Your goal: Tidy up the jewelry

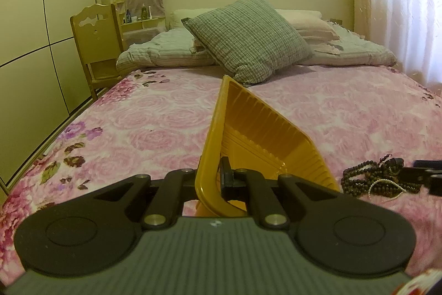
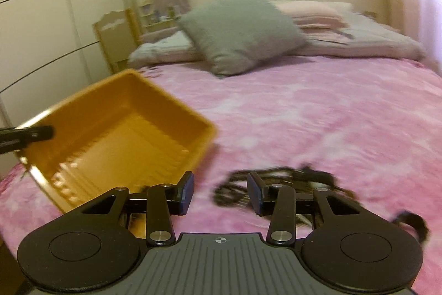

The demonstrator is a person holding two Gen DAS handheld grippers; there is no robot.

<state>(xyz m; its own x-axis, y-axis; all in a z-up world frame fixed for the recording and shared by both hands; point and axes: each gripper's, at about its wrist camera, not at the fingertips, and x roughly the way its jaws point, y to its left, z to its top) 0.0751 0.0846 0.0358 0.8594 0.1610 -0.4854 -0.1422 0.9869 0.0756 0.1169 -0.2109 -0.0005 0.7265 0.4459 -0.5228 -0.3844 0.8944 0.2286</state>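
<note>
Left wrist view. The left gripper (image 1: 212, 179) is pinched on the near rim of a yellow plastic tray (image 1: 257, 129), which stands tipped up on edge over the pink floral bedspread (image 1: 138, 123). The tray's ribbed inside faces right and blocks the view of the bed's middle behind it. A heap of dark beaded jewelry (image 1: 370, 179), with a pale strand in it, lies on the bedspread near the bed's right edge, just right of the tray. The black tip of the right gripper (image 1: 422, 173) enters from the right, at the heap. At the head of the bed a grey checked cushion (image 1: 246, 38) leans on folded bedding. A wooden chair (image 1: 95, 46) stands beside the bed's left edge, a white curtain (image 1: 403, 4) hangs at the right.

Right wrist view (motion-blurred). The right gripper (image 2: 221, 191) points down at the bedspread (image 2: 317, 115), fingers spread with nothing pressed between them. The jewelry (image 2: 290, 179) lies just ahead, partly hidden by the right finger. The tray (image 2: 118, 134) is tilted at left, its rim gripped by the left gripper (image 2: 30, 136). The cushion (image 2: 240, 29) stands behind.

No legible writing.
</note>
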